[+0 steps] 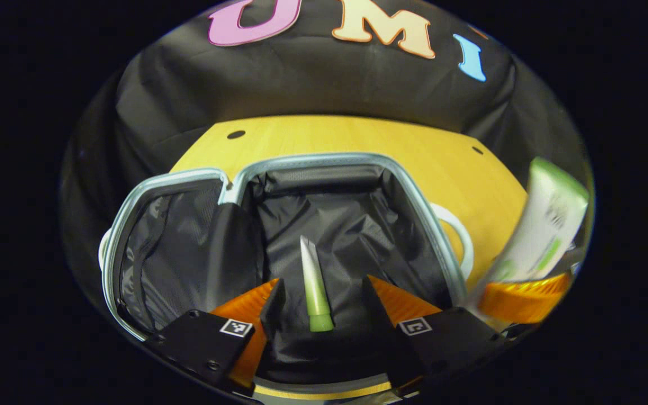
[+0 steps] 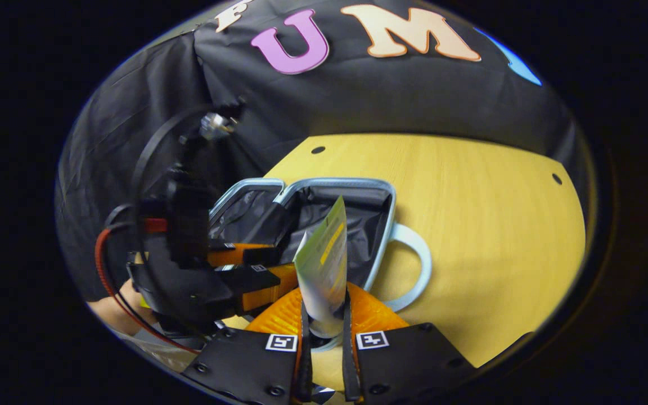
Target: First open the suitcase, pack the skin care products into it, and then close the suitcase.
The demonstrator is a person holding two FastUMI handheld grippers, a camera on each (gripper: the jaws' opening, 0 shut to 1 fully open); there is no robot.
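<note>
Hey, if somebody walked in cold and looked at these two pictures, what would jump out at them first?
Probably the open suitcase lying flat on the yellow wooden table, its dark lining exposed and a small green tube already lying inside, between the open fingers of the left gripper. Next, the white and green tube standing upright, clamped in the right gripper at the suitcase's near edge, beside its pale handle.

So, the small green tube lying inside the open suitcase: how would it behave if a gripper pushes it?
The small green tube with a round cap would probably roll sideways, since its cap end looks round. It lies on loose, wrinkled black lining in the grey-rimmed suitcase, so it may snag rather than slide. It looks slim, so likely light.
</note>
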